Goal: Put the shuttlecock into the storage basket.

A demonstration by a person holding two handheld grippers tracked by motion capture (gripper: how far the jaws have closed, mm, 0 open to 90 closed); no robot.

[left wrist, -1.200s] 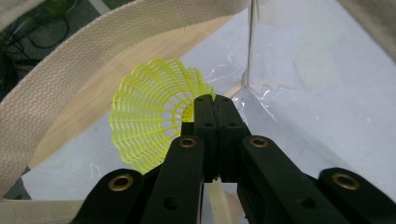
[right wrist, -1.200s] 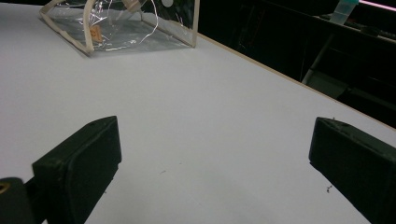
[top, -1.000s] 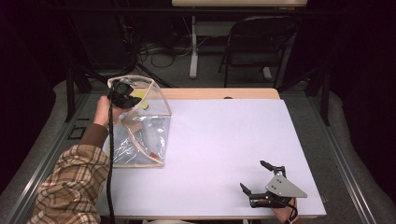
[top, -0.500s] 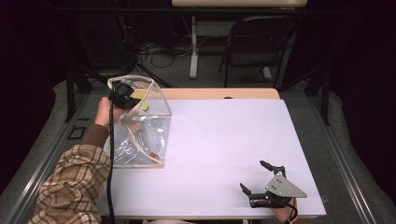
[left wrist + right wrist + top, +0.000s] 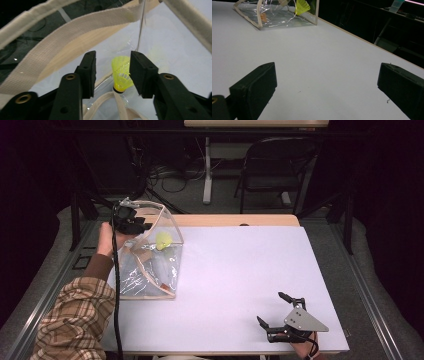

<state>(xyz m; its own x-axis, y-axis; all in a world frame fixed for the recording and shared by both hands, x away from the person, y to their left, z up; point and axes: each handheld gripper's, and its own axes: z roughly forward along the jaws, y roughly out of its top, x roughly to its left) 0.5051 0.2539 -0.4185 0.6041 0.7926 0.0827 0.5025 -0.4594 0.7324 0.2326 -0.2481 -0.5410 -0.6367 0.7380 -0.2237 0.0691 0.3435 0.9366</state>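
A: Shuttlecock (image 5: 121, 74), yellow, sits inside the clear bag (image 5: 150, 265), cork end down toward the bag's floor. Seen from the left gripper view, it lies just beyond the jaws, closer to the right-hand one, not pinched.

B: State of the left hand-held gripper (image 5: 112, 65)?

A: Jaws parted, nothing between the pads. It hangs in the bag's mouth, with the cream webbing handle (image 5: 75, 35) arching above it. In the high view the same gripper (image 5: 131, 221) sits at the bag's upper rim, far corner.

B: And the bag itself?

A: Stands on the table (image 5: 240, 285), mouth held up and open. Yellow shows through the plastic near the top of the bag (image 5: 162, 240). Something small and orange-tagged lies lower in the bag; too small to name.

B: The other one?

A: Right hand-held gripper (image 5: 280, 312) rests on the table well apart from the bag, on the person's own edge. Jaws wide apart, empty. Its own view looks across bare table toward the bag (image 5: 277, 15).

B: Progress?

A: My reading: the shuttlecock is already in the bag, so the putting-in looks done, or else a taking-out has not yet got a grip. Cannot tell which from this alone. Either way no grasp exists now. Left to do: draw the left gripper clear of the handle without snagging, or close on the skirt.
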